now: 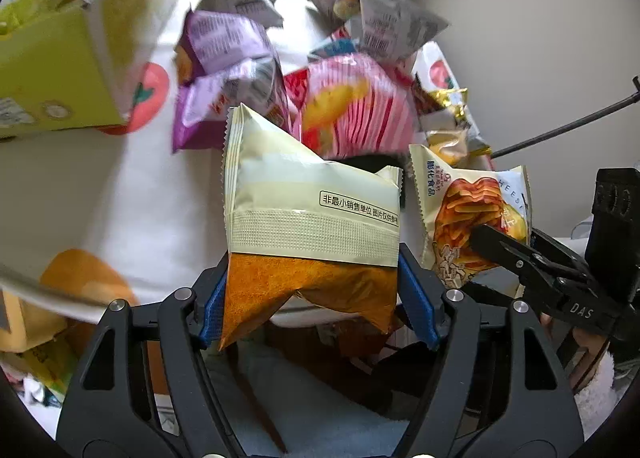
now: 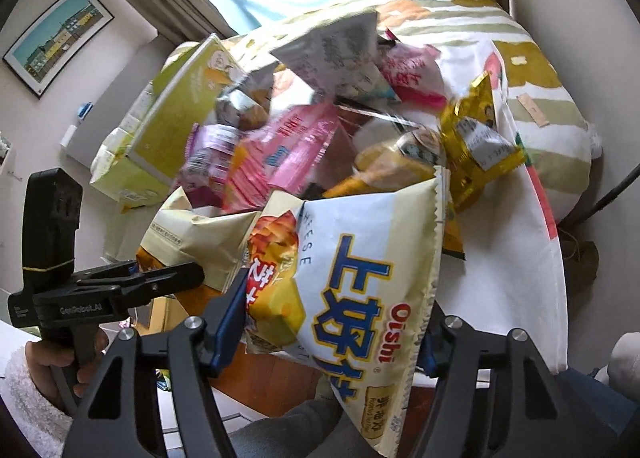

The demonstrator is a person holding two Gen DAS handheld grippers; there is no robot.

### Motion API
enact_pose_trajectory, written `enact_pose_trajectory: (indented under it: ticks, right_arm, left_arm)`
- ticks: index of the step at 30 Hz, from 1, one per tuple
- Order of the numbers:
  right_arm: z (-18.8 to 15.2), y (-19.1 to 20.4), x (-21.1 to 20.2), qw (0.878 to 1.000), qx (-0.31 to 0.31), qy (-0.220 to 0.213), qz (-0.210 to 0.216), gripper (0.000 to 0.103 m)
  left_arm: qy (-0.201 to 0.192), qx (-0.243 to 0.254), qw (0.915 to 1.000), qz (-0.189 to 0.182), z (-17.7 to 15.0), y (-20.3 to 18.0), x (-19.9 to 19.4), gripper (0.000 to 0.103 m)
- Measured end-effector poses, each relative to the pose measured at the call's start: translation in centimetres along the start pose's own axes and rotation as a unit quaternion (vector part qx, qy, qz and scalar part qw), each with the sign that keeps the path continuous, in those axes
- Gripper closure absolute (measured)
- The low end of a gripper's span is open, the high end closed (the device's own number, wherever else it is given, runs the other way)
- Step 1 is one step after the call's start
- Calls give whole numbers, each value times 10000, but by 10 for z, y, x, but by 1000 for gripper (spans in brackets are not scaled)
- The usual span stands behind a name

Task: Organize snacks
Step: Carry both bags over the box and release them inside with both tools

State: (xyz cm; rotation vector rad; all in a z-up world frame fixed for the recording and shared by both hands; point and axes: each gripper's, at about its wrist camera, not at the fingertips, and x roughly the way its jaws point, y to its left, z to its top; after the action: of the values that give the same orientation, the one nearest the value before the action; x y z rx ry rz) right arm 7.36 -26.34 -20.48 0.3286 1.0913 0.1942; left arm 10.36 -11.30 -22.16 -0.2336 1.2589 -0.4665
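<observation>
Snack packets crowd a cloth-covered table (image 2: 520, 258). At six o'clock, each gripper clenches a cream chip bag, lifted clear, probably for sorting: left gripper (image 1: 316, 294) holds the back-facing bag (image 1: 308, 218), right gripper (image 2: 332, 338) the cheese bag (image 2: 360, 290).

A table under a white tablecloth (image 2: 516, 242) printed with tomatoes and olive stripes carries a heap of snack packets: pink (image 1: 352, 106), purple (image 1: 224, 58), gold (image 2: 476, 146). A green carton (image 1: 48, 74) lies beside them.
</observation>
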Motion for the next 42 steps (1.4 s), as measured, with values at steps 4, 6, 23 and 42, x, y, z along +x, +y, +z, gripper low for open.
enact_pose_trajectory:
  ticks: [4, 6, 23, 42]
  right_arm:
    - [5, 21, -11, 9997, -209, -126, 77, 39]
    - [11, 32, -14, 9992, -327, -188, 101, 39]
    - [128, 176, 12, 9927, -908, -775, 145, 39]
    - [169, 273, 123, 9965, -470, -305, -619, 39]
  left_arm:
    - [-305, -31, 9995, -37, -2, 5, -29, 33]
    - [-466, -68, 9989, -38, 1, 9, -48, 34]
    - [-1606, -33, 9843, 729, 108, 128, -179, 33]
    - [-403, 968, 9863, 1273, 195, 242, -117, 21]
